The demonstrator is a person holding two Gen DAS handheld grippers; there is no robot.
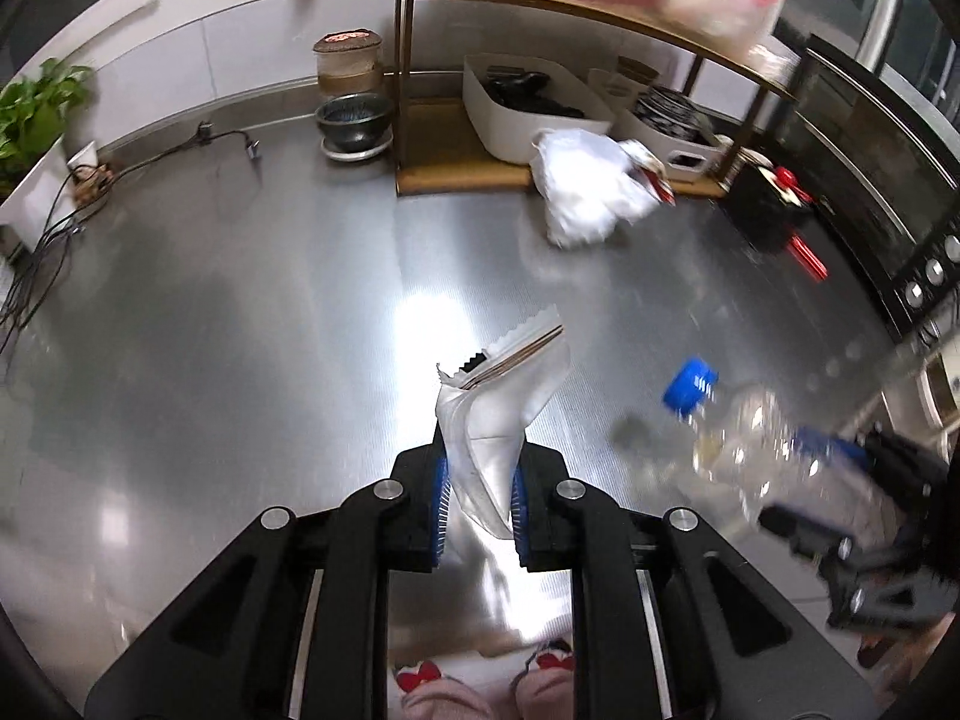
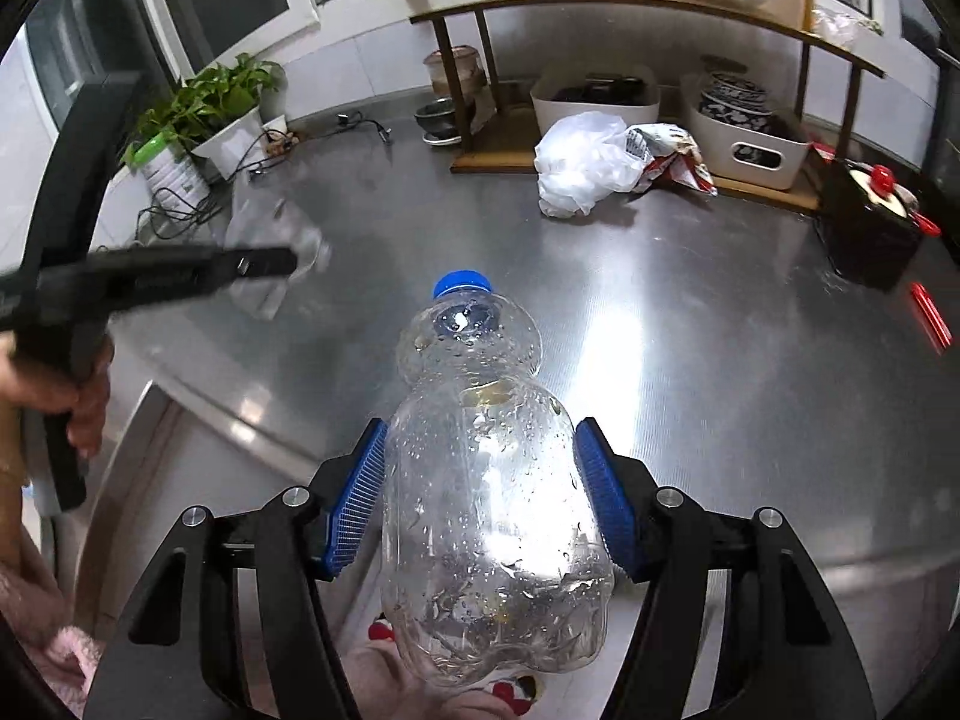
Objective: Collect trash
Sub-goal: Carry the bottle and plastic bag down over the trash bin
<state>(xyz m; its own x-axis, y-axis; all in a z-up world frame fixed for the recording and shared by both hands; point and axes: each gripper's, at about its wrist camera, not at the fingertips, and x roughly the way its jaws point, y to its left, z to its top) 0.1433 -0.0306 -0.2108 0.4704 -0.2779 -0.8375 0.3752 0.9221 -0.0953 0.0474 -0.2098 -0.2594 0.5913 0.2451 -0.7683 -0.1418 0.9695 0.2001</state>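
Your left gripper is pinching a torn silver wrapper between its blue pads. The grip sits low on the wrapper, so the torn, serrated mouth stands free ahead of the fingertips; this likely keeps any residue away from the pads.

Your right gripper is clamped across the wide body of a clear plastic bottle. The blue cap points forward, away from the gripper, and is screwed on. A little yellowish liquid and droplets remain inside, so a capped bottle held at its broadest section is the stable choice: the walls should flex less there than at the neck.

Both items are lifted clear of the steel counter, which suggests they are in transit to a bin not in view.

Further trash remains ahead of both grippers: a crumpled white plastic bag with a red-and-white packet touching its right side, both lying against the wooden shelf rack.
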